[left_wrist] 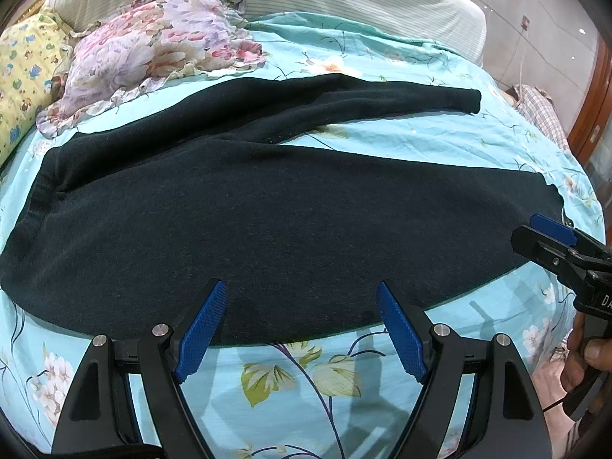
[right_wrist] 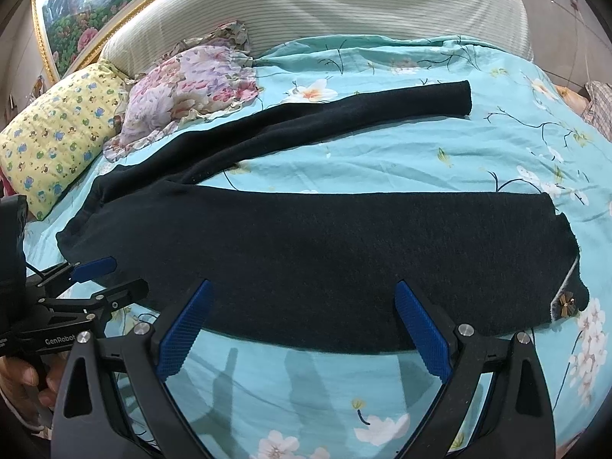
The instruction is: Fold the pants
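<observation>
Dark navy pants [left_wrist: 267,210] lie spread flat on a turquoise floral bedsheet [left_wrist: 306,382], waistband to the left and the two legs splayed apart to the right. My left gripper [left_wrist: 301,294] is open, with its blue pads over the near edge of the near leg by the thigh and nothing between them. My right gripper [right_wrist: 304,294] is also open, over the near edge of the same leg of the pants [right_wrist: 325,252] further toward the hem. Each gripper shows in the other's view: the right gripper [left_wrist: 543,235] at the hem end, the left gripper [right_wrist: 111,279] near the waistband.
A floral pillow [right_wrist: 191,88] and a yellow patterned pillow [right_wrist: 57,137] lie at the back left against a striped headboard [right_wrist: 344,7]. A framed painting [right_wrist: 88,7] hangs behind. Checked cloth [left_wrist: 543,111] lies off the bed's right side. A hand [left_wrist: 585,359] holds the right gripper.
</observation>
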Demonstrator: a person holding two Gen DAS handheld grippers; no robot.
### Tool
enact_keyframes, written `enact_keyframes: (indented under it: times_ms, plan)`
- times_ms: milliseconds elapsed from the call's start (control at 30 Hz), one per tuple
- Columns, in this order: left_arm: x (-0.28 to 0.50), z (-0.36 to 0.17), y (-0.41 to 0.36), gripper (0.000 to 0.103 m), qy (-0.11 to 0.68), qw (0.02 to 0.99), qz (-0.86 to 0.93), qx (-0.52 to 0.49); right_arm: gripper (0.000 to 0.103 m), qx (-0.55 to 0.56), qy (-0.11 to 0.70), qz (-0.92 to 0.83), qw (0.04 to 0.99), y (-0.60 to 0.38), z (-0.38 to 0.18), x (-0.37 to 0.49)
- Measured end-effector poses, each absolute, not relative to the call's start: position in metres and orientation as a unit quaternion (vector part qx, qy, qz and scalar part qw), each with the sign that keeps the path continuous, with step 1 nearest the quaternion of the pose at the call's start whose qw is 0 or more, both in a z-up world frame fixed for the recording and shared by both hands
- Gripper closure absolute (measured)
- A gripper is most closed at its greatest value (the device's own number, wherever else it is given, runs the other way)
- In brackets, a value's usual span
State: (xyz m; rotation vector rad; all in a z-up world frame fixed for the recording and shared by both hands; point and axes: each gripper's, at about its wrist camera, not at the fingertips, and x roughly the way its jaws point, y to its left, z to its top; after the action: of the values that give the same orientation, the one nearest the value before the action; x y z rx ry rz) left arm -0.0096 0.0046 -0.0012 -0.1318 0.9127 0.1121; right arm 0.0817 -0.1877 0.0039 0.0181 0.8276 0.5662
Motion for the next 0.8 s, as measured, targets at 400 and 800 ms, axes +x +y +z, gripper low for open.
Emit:
enact_keyframes:
  times_ms: [400,800]
  plan:
    - [-0.008,-0.001,0.007,0.022,0.443,0.893,0.053,-0.066,0.007,0.016,0.399,0.271,0.876,-0.190,0.005,0.085]
    - [-0.001,0.006,0.006,0.022,0.441,0.894,0.050,-0.068,0.007,0.025,0.397,0.272,0.876,-0.194,0.009,0.093]
